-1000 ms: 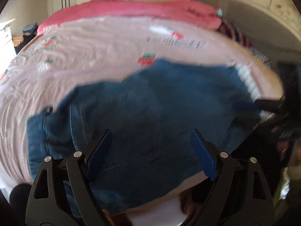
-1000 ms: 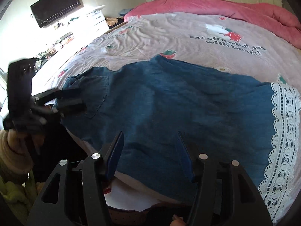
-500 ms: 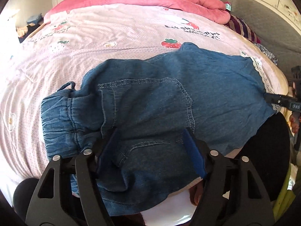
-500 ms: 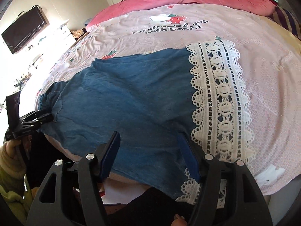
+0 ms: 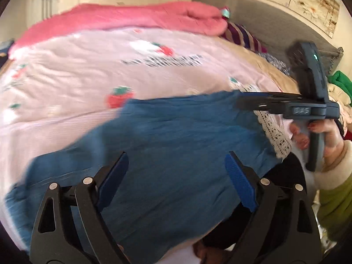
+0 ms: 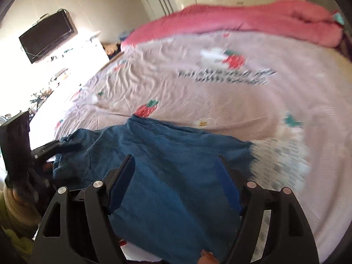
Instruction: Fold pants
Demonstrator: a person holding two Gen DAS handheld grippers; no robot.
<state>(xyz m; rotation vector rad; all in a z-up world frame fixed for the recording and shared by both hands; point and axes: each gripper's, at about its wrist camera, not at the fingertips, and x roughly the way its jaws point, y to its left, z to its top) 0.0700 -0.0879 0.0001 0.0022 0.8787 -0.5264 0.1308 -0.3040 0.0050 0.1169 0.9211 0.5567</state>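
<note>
Pink cotton covers the bed [image 5: 66, 70], a sheet printed with strawberries and a line of dark lettering too blurred to read; a brighter pink quilt [image 6: 253, 19] lies bunched along the far edge of the bed; a grey headboard [image 5: 253, 15] stands at the bed's right end in the left wrist view. The blue denim pants [image 5: 176, 149] lie spread along the near edge of the bed, their white lace hem [image 5: 275, 132] toward the headboard end and the waistband end [image 6: 70, 154] toward the opposite end; part of the fabric hangs over the near edge. A dark television [image 6: 47, 35] hangs on the wall beyond the bed's left end in the right wrist view. The left gripper [image 5: 176, 180] hovers above the denim with its jaws opening, blue pads clear of the cloth and nothing clamped between them. The right gripper [image 6: 176, 184] is likewise above the pants near the lace hem, jaws opening, pads apart and pinching nothing.
</note>
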